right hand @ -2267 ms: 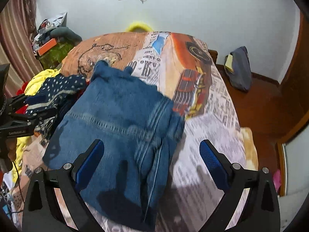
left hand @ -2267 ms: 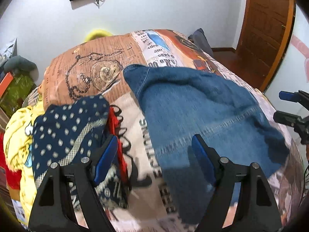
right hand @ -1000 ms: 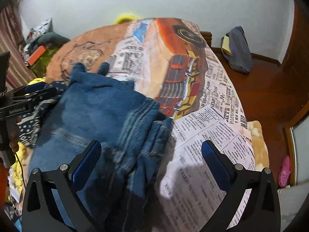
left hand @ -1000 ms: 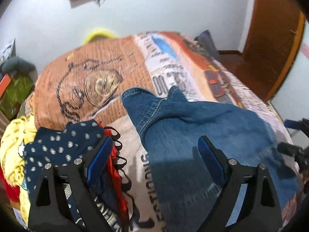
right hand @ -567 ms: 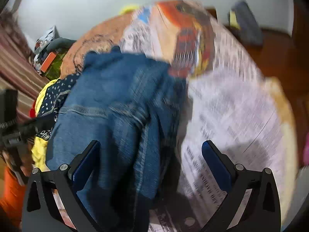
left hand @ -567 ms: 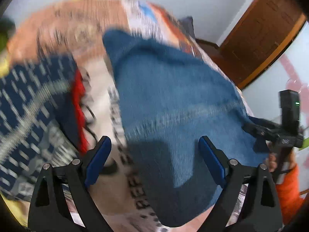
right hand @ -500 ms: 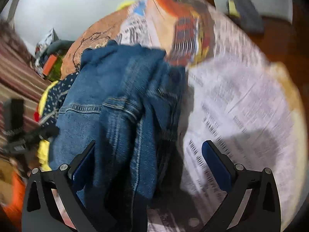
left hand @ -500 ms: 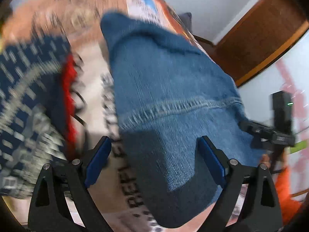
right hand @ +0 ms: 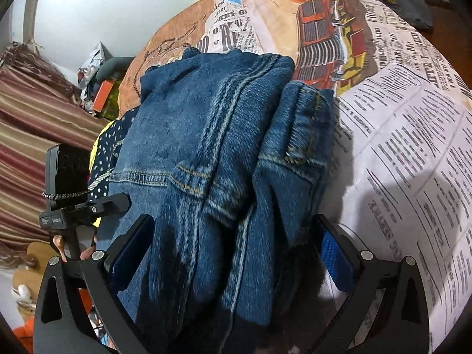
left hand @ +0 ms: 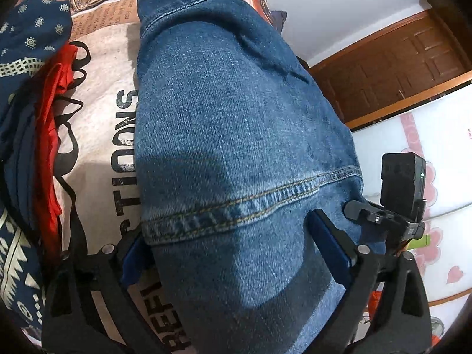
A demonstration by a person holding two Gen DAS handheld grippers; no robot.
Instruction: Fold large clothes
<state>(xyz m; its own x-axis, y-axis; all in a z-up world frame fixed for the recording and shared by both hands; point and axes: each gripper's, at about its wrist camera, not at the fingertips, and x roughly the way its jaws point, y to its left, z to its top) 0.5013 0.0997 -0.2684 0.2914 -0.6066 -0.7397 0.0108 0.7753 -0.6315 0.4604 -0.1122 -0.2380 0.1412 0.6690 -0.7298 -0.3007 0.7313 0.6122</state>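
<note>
Jaws stand wide on both tools: the left gripper (left hand: 233, 253), whose jaws have just been opening, straddles the near end of the folded blue denim jeans (left hand: 236, 135) without pressing them, and the right gripper (right hand: 233, 253) brackets the bunched denim likewise. The jeans lie on a newspaper-and-cartoon printed bedspread (right hand: 413, 147), beside a navy dotted cloth (left hand: 26, 29).

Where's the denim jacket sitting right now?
The denim jacket lies on the printed bedspread, between both open grippers, with the pile of clothes on its left.
</note>
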